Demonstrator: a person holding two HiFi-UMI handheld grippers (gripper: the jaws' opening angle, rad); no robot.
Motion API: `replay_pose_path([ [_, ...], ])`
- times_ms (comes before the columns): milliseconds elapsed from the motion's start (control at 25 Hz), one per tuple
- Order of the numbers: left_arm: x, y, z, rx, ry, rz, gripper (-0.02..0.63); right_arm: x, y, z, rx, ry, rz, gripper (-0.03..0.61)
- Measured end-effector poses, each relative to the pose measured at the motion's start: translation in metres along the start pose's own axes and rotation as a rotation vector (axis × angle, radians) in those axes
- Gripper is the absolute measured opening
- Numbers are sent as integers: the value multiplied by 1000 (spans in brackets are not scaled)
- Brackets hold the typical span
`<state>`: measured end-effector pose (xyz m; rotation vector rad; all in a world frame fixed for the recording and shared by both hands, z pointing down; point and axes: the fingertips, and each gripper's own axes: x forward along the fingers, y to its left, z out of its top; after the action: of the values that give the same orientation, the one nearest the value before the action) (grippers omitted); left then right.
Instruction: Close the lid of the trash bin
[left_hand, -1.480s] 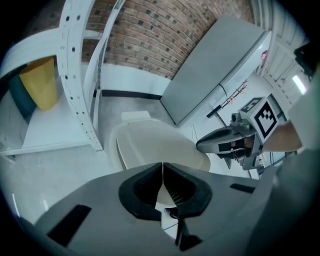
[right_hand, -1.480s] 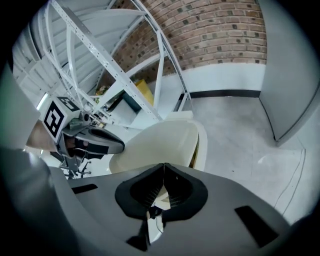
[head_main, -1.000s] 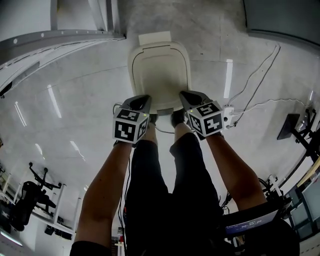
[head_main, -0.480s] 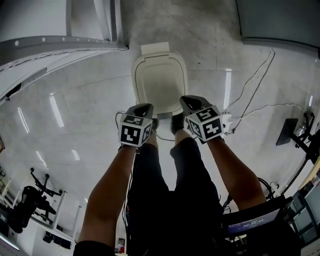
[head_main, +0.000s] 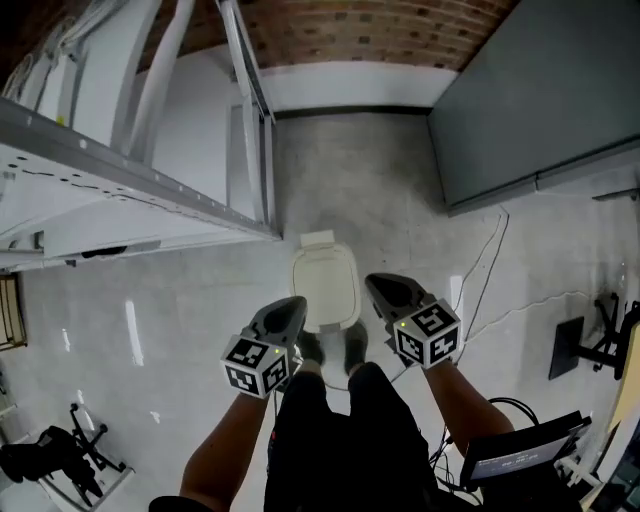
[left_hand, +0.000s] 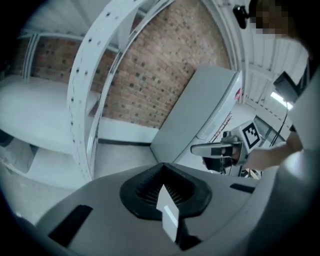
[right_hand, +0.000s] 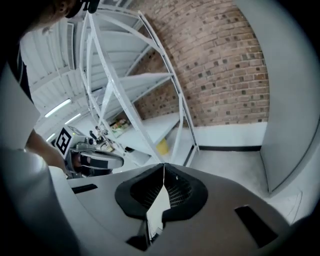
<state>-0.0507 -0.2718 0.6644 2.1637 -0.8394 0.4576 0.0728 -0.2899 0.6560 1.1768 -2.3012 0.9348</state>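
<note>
Trash bin (head_main: 325, 285) stands on the floor just ahead of the person's shoes (head_main: 328, 350), its cream lid (head_main: 325, 272) lying flat over the top, so the job looks done to me. The left gripper (head_main: 285, 312) and the right gripper (head_main: 388, 292) hang above it, one to either side and touching nothing. Each has its jaws pressed together with nothing between them. Their own views look out at the brick wall (right_hand: 225, 75) and white shelving (right_hand: 150, 85), not down, which I'd read as a resting pose. Neither gripper view shows the bin. Its near edge is hidden behind the shoes, and it is too small to tell whether the lid sits flush all round.
</note>
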Motion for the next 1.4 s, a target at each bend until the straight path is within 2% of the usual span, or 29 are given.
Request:
replay_pose_path([
  [120,-36,-15,66,65,-151,51,-2,-23,13,47,-39,-93,15,8],
  [240,-71,-35,121,106,-292,57,-2,-46,29,91,-69,-184,26,8],
  [480,-137,-104,166,147,-444,-15,-2,-116,79,135,-71,-270,92,8],
  [680,-167,-144,200,249,-527,-33,-2,-160,88,181,-118,-379,79,8],
  [840,-186,-160,206,276,-549,1,-2,-181,101,194,-140,-441,113,8],
  [1080,-202,-170,191,225,-542,88,-2,-198,106,187,-188,-459,141,8],
  [1240,-217,-186,182,251,-584,99,-2,-202,105,177,-184,-453,171,8],
  [1400,-229,-192,173,280,-571,114,-2,-210,115,177,-168,-477,193,8],
])
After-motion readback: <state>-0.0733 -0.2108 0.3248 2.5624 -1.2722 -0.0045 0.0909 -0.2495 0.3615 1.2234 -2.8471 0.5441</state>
